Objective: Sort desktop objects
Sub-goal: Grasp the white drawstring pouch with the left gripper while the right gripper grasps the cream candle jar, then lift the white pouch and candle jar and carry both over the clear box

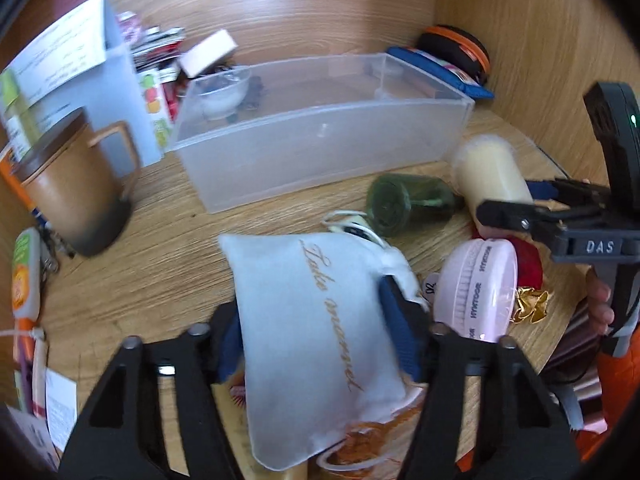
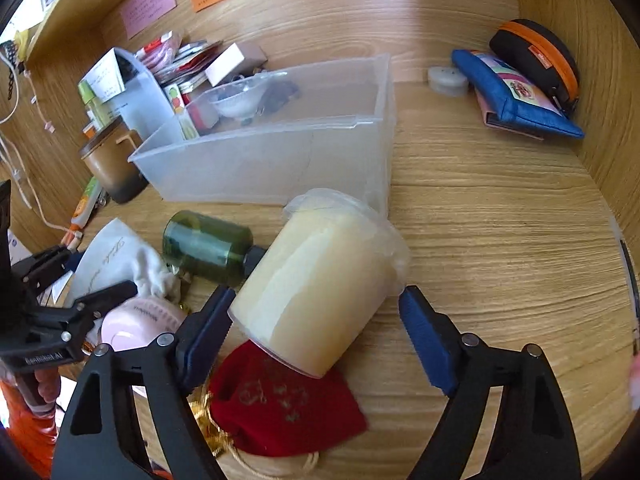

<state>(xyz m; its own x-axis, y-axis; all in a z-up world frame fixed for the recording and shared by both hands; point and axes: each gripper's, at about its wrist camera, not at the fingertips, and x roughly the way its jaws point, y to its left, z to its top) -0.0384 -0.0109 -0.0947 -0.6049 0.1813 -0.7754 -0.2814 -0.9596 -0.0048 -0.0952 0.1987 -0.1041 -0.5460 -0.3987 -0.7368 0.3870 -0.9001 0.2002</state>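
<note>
Surface (image 2: 500, 216): wood-grain desk, cluttered at the near left, bare toward the right.
Clear bin (image 2: 280, 148): translucent plastic, open-topped, at the back centre; it looked the likely place for sorted items, and held a small clear bowl (image 2: 240, 98).
Brown mug (image 1: 76, 196): lidded, upright, left of the bin.
Cream jar (image 2: 316, 280): lying tilted on its side in loose film, its base resting over a red velvet pouch (image 2: 288, 408); it sat between the right gripper (image 2: 316, 332) jaws, which were spread wide and not yet touching it.
White drawstring pouch (image 1: 316, 340): gold script, pinched between the left gripper (image 1: 316, 344) jaws and lifted clear of the clutter.
Green bottle (image 2: 208, 246): on its side, just beside the jar.
Pink round case (image 1: 476, 288): near the pouch.
Risk: the jar's smooth wall and slack film could slip as the jaws close, rolling it into the bottle; the limp pouch could sag and catch the bin's rim.
</note>
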